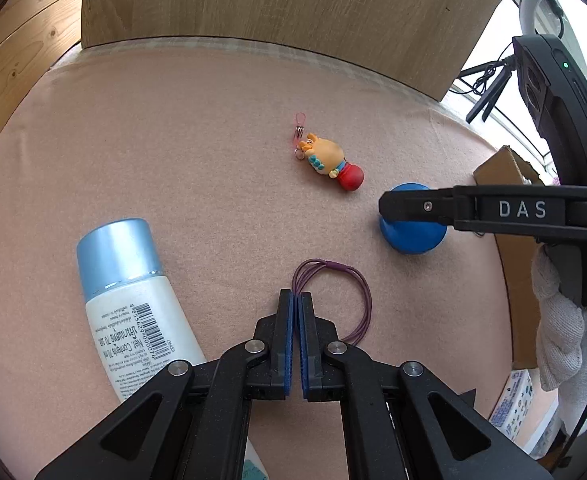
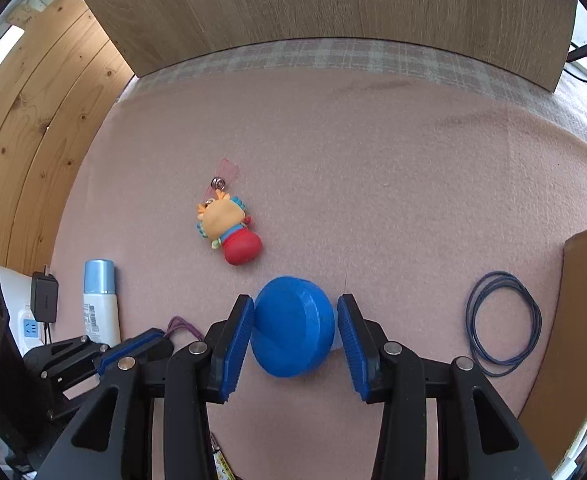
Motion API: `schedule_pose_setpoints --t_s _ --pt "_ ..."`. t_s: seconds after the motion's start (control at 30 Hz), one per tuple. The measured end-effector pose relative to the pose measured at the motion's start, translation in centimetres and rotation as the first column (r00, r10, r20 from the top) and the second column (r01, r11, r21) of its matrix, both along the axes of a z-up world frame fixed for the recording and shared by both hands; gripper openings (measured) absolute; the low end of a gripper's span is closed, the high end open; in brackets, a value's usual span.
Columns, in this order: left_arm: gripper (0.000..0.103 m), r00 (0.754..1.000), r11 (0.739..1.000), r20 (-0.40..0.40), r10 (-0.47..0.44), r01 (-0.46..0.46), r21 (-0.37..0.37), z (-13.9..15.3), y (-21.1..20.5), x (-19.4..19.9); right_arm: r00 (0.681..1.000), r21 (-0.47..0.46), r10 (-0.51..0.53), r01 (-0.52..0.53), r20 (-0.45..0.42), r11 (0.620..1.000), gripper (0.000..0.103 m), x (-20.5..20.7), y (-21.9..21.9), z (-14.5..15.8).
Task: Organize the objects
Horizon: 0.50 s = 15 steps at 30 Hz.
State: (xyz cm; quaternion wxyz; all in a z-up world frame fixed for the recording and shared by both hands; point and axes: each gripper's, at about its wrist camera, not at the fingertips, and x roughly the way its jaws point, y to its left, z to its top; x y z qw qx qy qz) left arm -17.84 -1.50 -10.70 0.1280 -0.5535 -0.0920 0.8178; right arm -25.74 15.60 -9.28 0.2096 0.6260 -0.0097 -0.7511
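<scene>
We pinch purple elastic hair-tie loop [image 1: 347, 300] in closed left hand-held gripper [image 1: 296, 300]; open right hand-held gripper [image 2: 295, 322] straddles round blue plastic disc [image 2: 293, 326]. Next, probably: squeeze, lift.

Your pink felt mat [image 2: 373, 152] carries a lotion bottle [image 1: 133, 304], toy keychain [image 2: 229, 228], blue disc [image 2: 293, 324], purple hair tie [image 1: 353, 292] and blue cord loop [image 2: 503, 320].

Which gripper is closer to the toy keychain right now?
Right. The right gripper straddles the blue disc just short of the toy keychain; the left gripper sits farther back.
</scene>
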Motion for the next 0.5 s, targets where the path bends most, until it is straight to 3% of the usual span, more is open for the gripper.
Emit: schedule_pose_setpoints --t_s 0.23,0.37,0.5 --pt "0.002 1.0 1.0 -0.002 -0.007 0.007 0.0 0.2 -0.9 0.0 0.998 0.018 0.058 -0.058 -0.004 0.998 0.031 3.4 1.4 1.0" --pt "0.002 1.0 1.0 -0.004 -0.008 0.008 0.007 0.1 -0.6 0.1 0.996 0.046 0.089 -0.089 0.012 0.995 0.031 5.8 2.3 0.8" --pt "0.002 1.0 1.0 -0.006 -0.01 0.01 0.003 0.1 -0.4 0.1 0.999 0.03 0.035 -0.035 -0.014 0.999 0.031 6.5 3.7 1.4"
